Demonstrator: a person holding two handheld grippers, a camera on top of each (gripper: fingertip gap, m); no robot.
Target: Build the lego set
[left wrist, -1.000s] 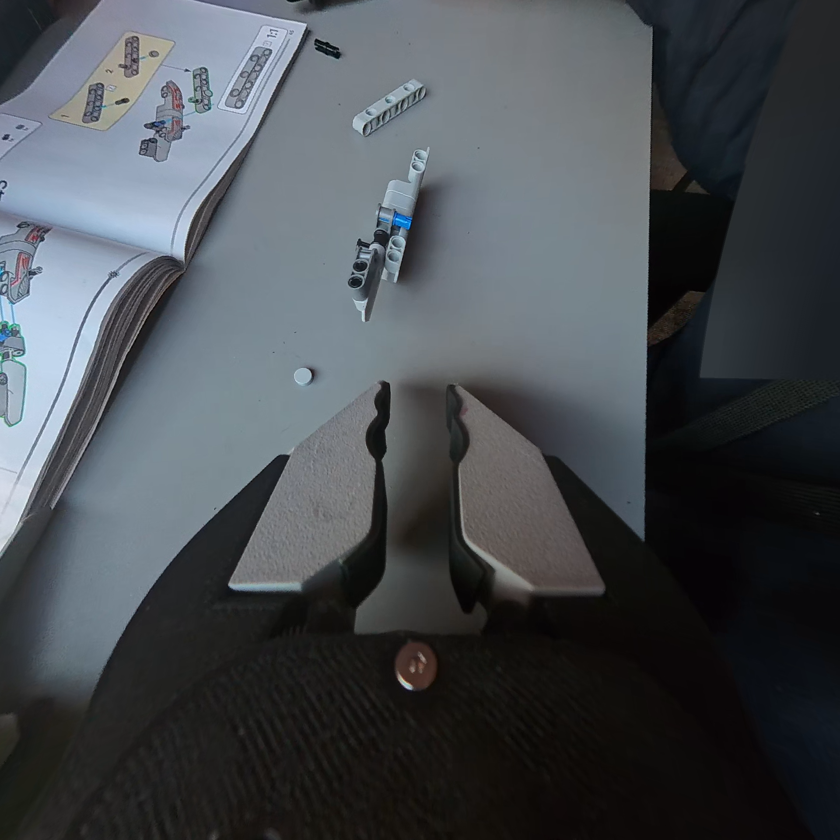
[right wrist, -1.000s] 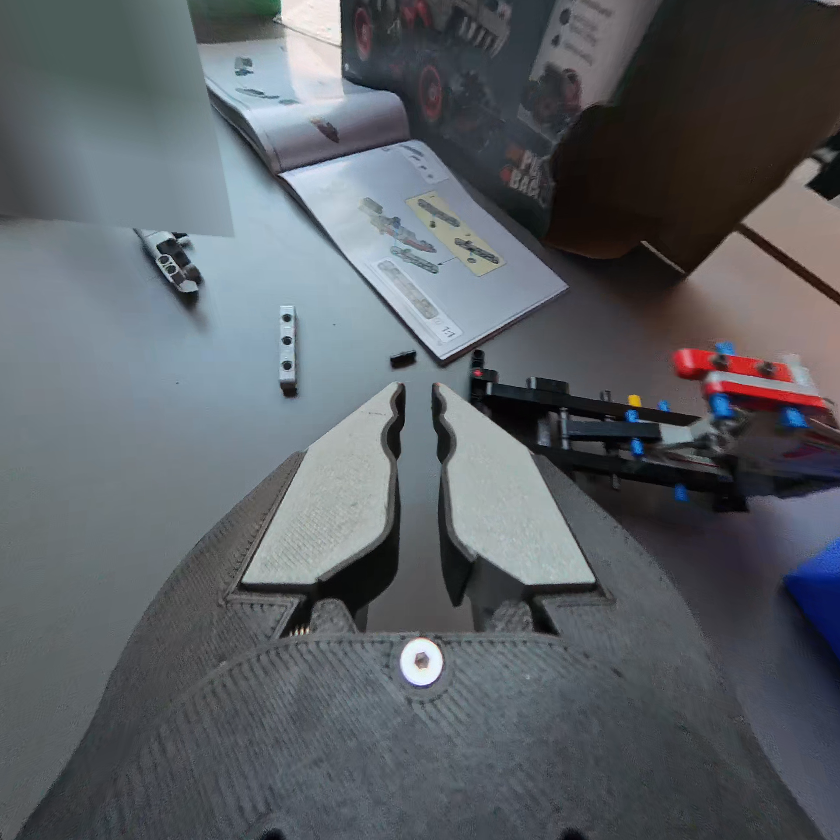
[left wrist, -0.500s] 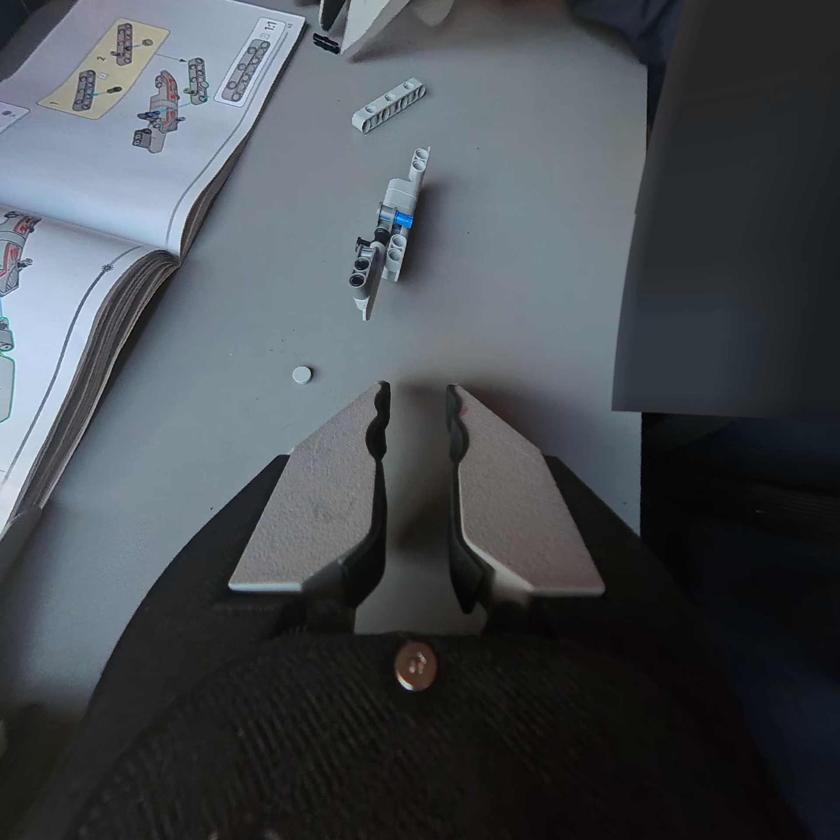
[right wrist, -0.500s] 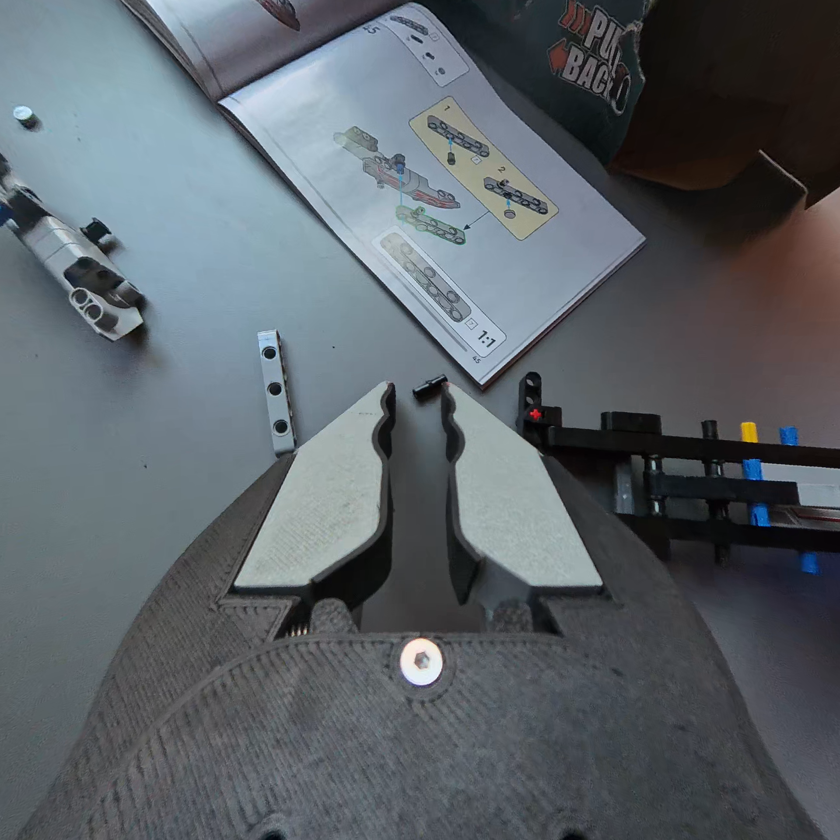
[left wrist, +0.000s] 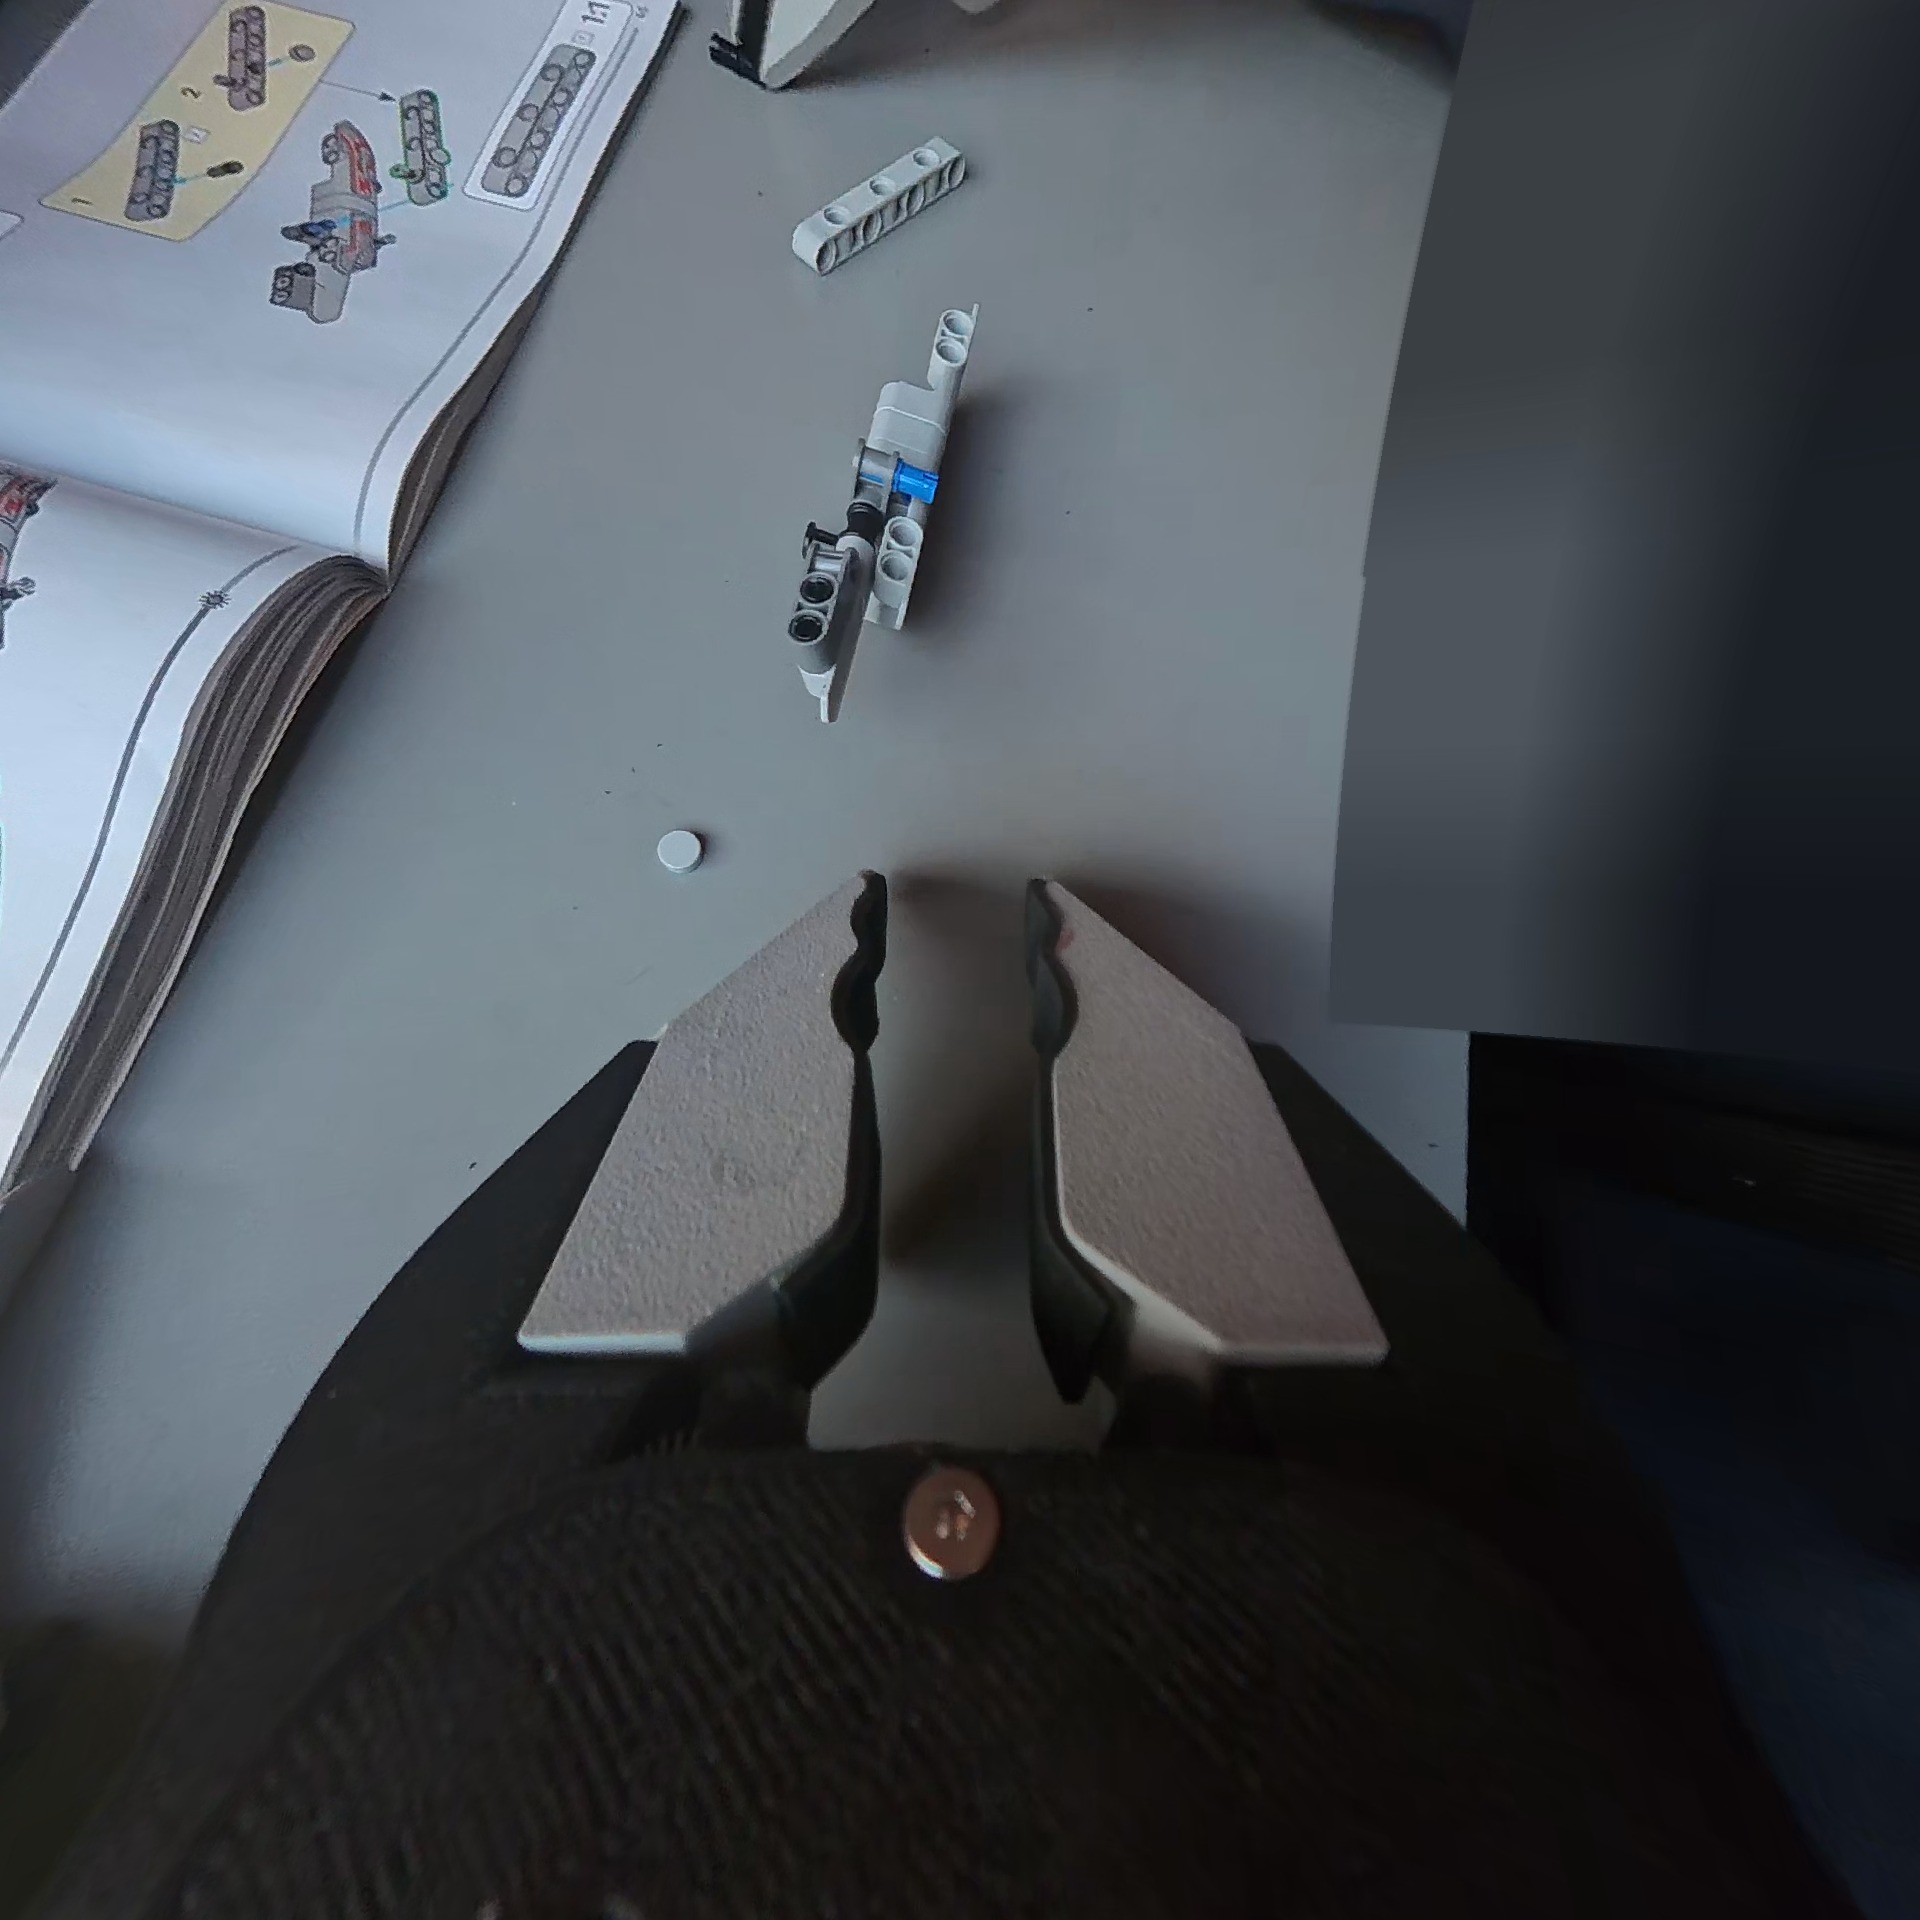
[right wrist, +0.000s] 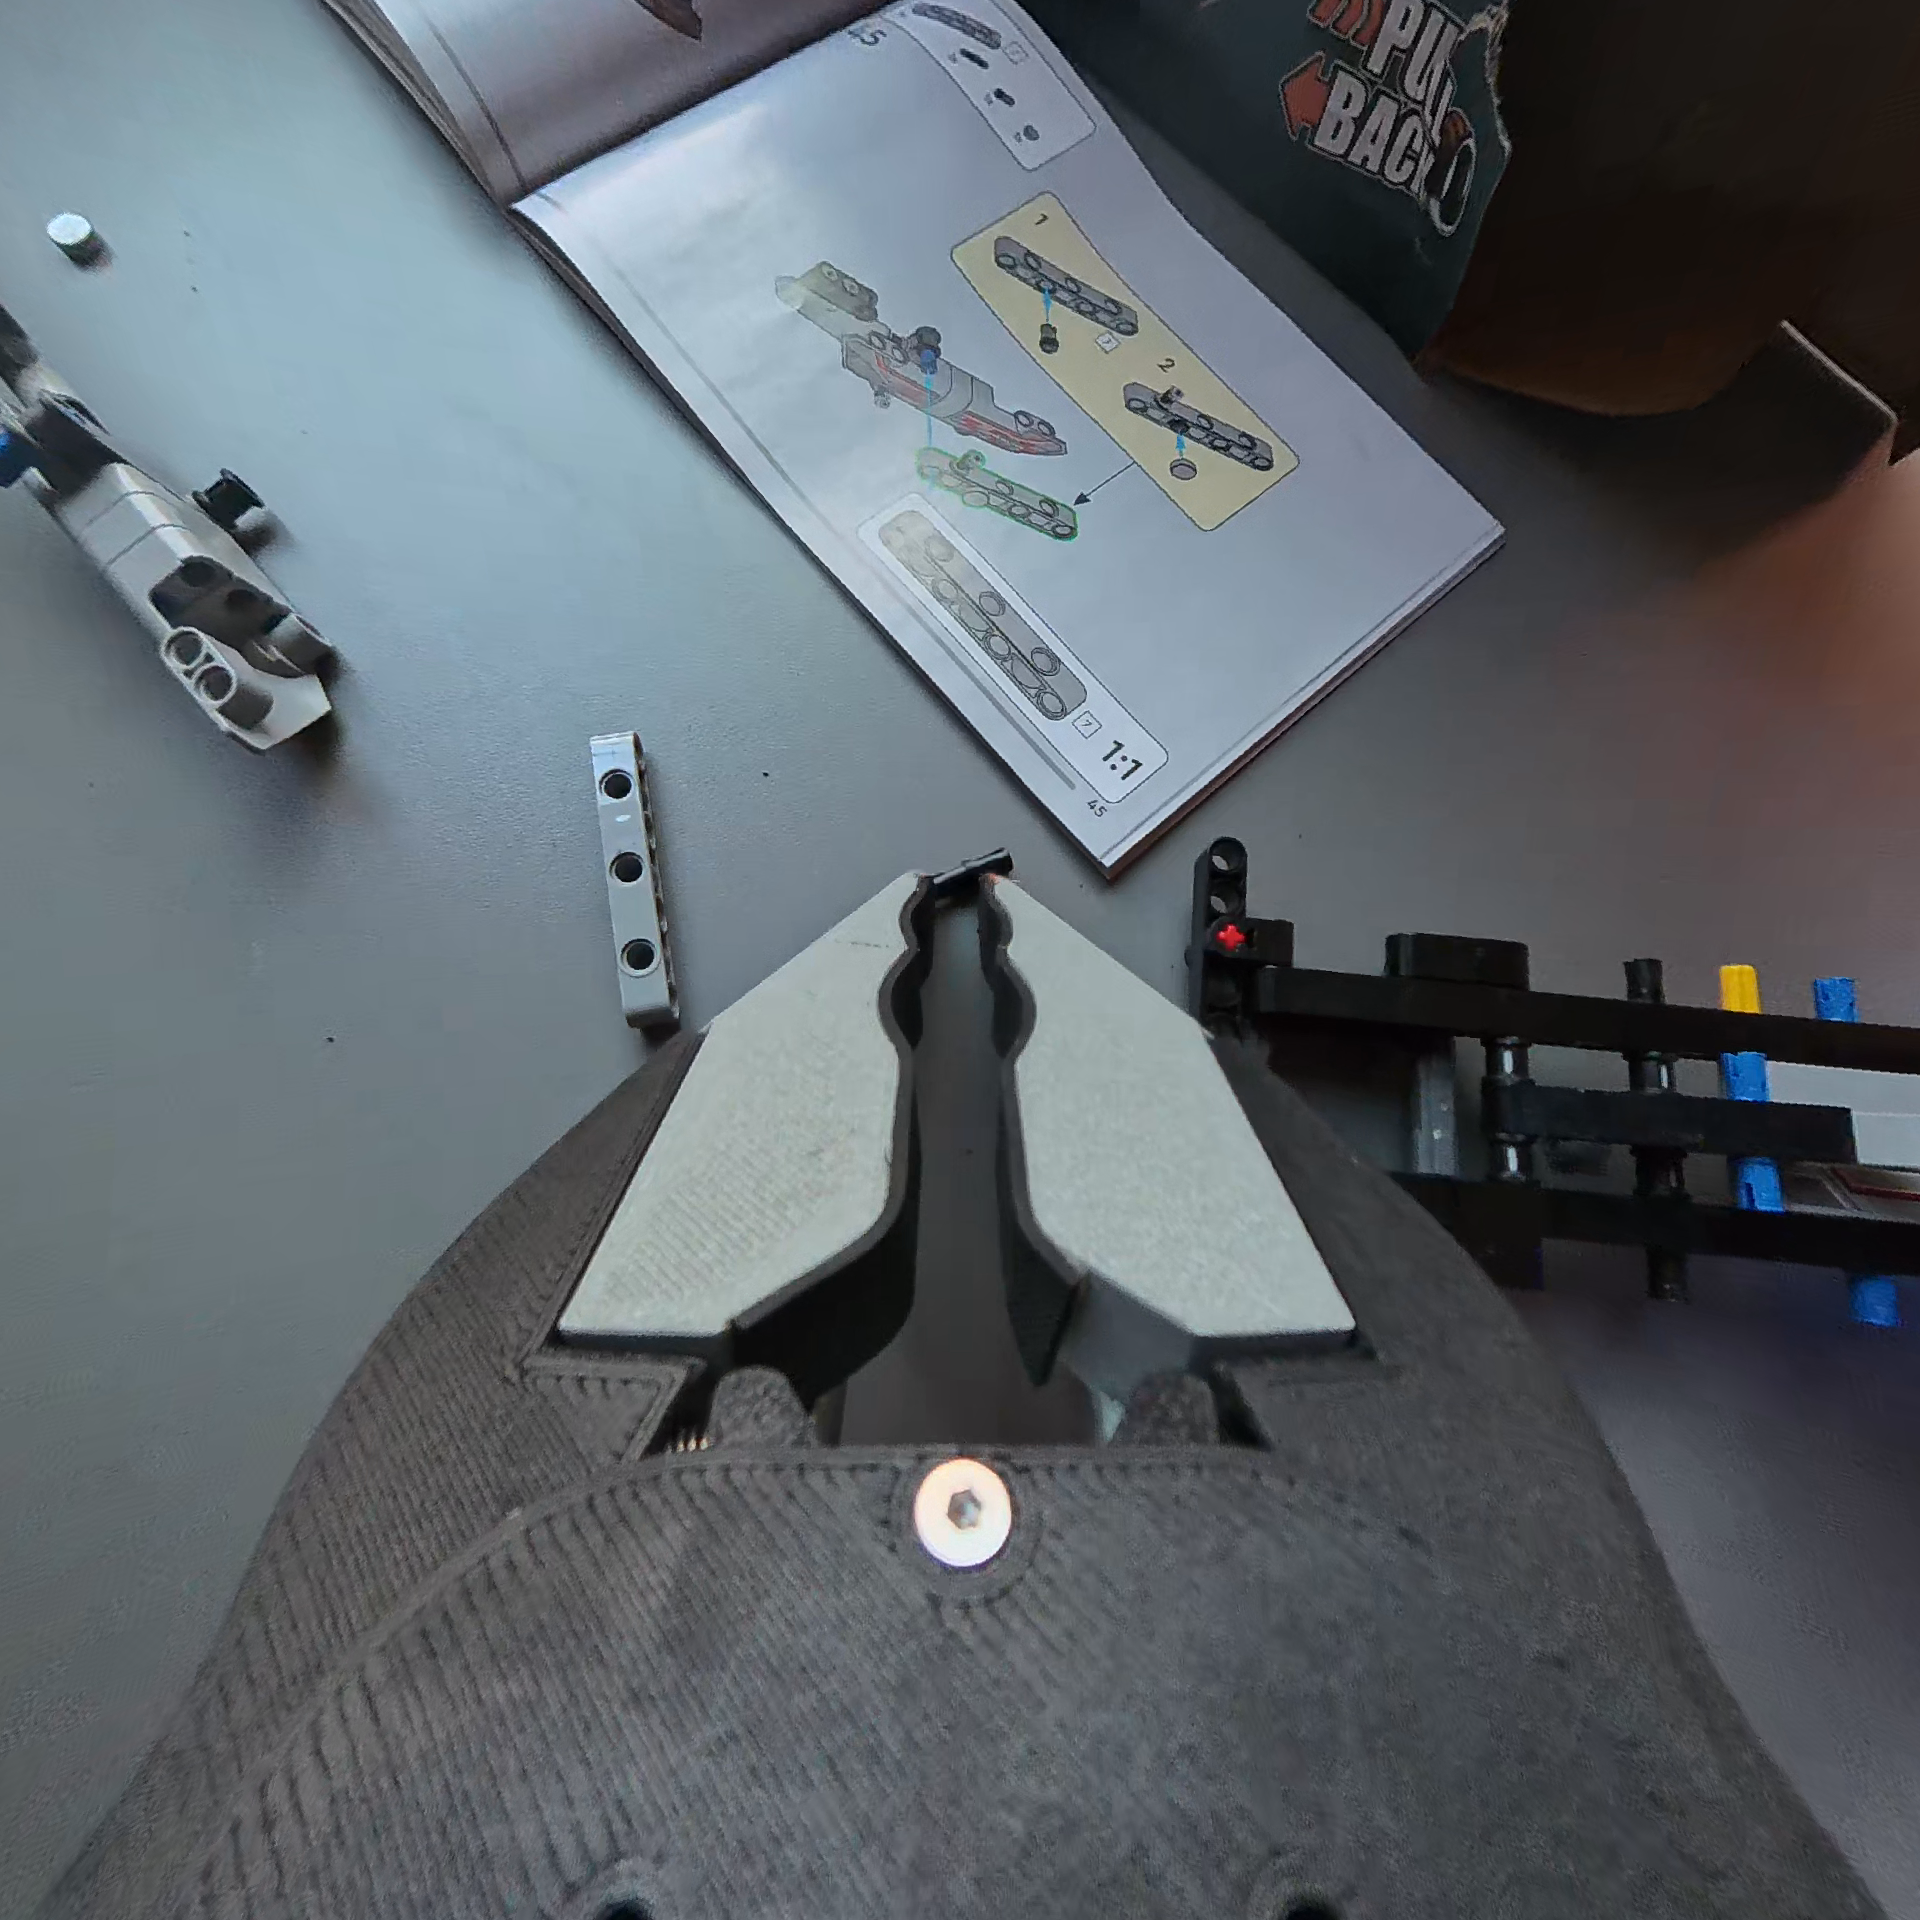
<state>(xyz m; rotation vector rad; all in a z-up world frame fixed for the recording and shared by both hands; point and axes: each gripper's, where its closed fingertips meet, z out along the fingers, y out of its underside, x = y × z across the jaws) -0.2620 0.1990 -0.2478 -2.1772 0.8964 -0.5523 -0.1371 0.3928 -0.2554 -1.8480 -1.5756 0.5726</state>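
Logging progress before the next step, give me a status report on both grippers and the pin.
Left gripper open, empty, above grey table. Right gripper tips at small black connector pin, grip unconfirmed. Light grey holed beam beside, clear.

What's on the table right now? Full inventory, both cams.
black pin: 1, black, at the right gripper's fingertips, near the booklet's corner
grey beam: 1, light grey, holed, lying loose between the small assembly and the right gripper
small assembly: 1, grey with a blue pin and black parts, mid-table ahead of the left gripper
round tile: 1, light grey, just ahead-left of the left gripper
large assembly: 1, black frame with blue, yellow and red pins, right of the right gripper
instruction booklet: 1, open, white pages, far side of table
box: 1, dark printed cardboard, beyond the booklet
table: 1, grey
left gripper: 1, open, empty
right gripper: 1, narrow gap, tips around the pin; grip unclear
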